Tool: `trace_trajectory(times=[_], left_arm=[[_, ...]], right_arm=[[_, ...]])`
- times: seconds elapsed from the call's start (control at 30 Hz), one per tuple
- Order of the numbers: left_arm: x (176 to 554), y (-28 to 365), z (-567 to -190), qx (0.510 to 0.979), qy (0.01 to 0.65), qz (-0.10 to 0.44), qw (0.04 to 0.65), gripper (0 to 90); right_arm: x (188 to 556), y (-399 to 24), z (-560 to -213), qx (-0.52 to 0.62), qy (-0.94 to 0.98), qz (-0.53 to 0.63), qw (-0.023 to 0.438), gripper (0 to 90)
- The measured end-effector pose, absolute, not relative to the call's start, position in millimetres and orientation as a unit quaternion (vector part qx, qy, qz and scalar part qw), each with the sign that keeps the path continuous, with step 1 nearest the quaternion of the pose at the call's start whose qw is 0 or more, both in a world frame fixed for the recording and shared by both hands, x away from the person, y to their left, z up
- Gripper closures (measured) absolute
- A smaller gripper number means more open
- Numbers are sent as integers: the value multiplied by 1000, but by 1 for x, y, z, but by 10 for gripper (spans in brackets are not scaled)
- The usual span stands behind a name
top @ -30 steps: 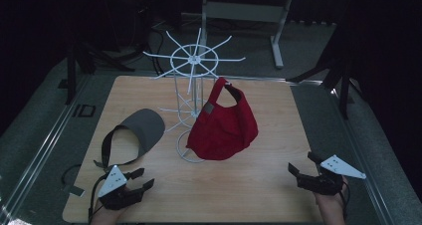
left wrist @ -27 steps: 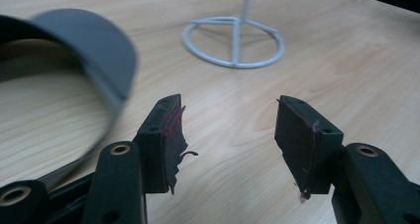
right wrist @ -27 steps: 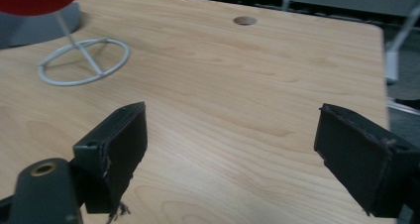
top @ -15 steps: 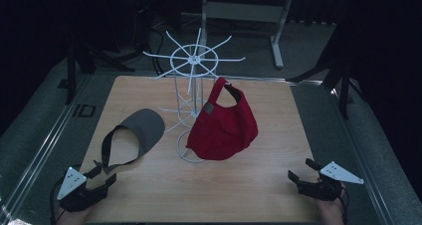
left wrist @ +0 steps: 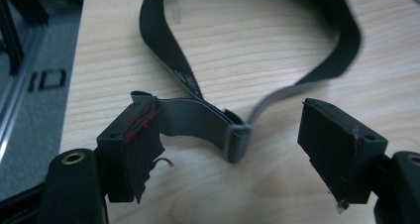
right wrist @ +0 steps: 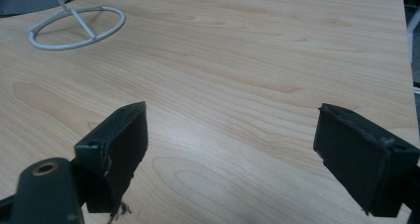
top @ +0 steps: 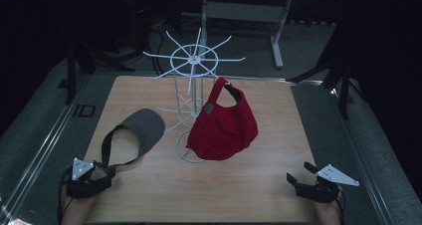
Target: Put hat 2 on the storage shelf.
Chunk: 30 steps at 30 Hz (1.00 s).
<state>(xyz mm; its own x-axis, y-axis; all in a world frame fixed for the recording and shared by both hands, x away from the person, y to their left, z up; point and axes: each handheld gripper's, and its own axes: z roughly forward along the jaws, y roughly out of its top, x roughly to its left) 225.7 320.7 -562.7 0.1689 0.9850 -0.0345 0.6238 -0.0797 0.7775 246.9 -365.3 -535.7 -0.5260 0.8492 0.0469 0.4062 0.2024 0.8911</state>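
The grey visor [top: 141, 130] lies flat on the table [top: 259, 185], left of the white wire rack [top: 194, 65], with its dark strap [left wrist: 173, 65] looping toward the person's near-left corner. In the left claw view the strap's folded grey end [left wrist: 233, 137] sits between the jaws; it lies close against the jaw at the left of that view, though I cannot tell whether it touches, and well clear of the other. The left claw [top: 104, 172] stands fairly wide, its jaws having just been opening, and nothing is pinched yet. It looks like the approach to a grasp on the strap.

The right claw [top: 298, 172] hovers low over bare wood at the near-right corner, jaws wide and empty, well apart from everything.

A red cap [top: 224, 125] already hangs on the rack, covering part of the ring base [right wrist: 74, 26].

The risks I would expect from here:
- The strap is thin and limp, and it lies off-centre in the jaws, so closing now could catch only the edge or push the fold aside.
- Torn tape hanging from the left jaw pad could snag the fabric.
- Lifting by the strap alone would let the brim swing, and it could knock the light rack or the red cap.
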Motion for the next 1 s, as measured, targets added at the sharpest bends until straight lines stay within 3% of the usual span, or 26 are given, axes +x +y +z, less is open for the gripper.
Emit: trace_trajectory(times=[0.23,0.37,0.47,0.53,0.57,0.6,0.63,0.67,0.7,1.0], left_arm=[[242,316,-567,697,589,255,319,268],[247,315,-567,701,585,256,319,334],[250,316,-567,701,582,252,325,466],[253,316,-567,704,581,249,324,466],[255,317,-567,703,582,252,323,613],[255,317,-567,700,583,254,325,702],[255,317,-567,700,583,254,325,762],[255,317,-567,699,582,256,326,762],[255,317,-567,697,581,254,333,840],[248,309,-544,713,523,283,373,864]], right_arm=[[247,-367,-542,431,739,459,238,134],[248,-370,-542,436,735,464,235,134],[249,-374,-545,439,733,464,233,135],[249,-374,-545,442,733,462,232,135],[249,-378,-548,445,731,465,227,136],[249,-379,-548,446,730,465,227,136],[249,-379,-548,446,730,465,227,136],[249,-379,-549,447,730,465,227,137],[249,-379,-549,448,730,465,226,137],[251,-382,-549,452,732,459,221,138]])
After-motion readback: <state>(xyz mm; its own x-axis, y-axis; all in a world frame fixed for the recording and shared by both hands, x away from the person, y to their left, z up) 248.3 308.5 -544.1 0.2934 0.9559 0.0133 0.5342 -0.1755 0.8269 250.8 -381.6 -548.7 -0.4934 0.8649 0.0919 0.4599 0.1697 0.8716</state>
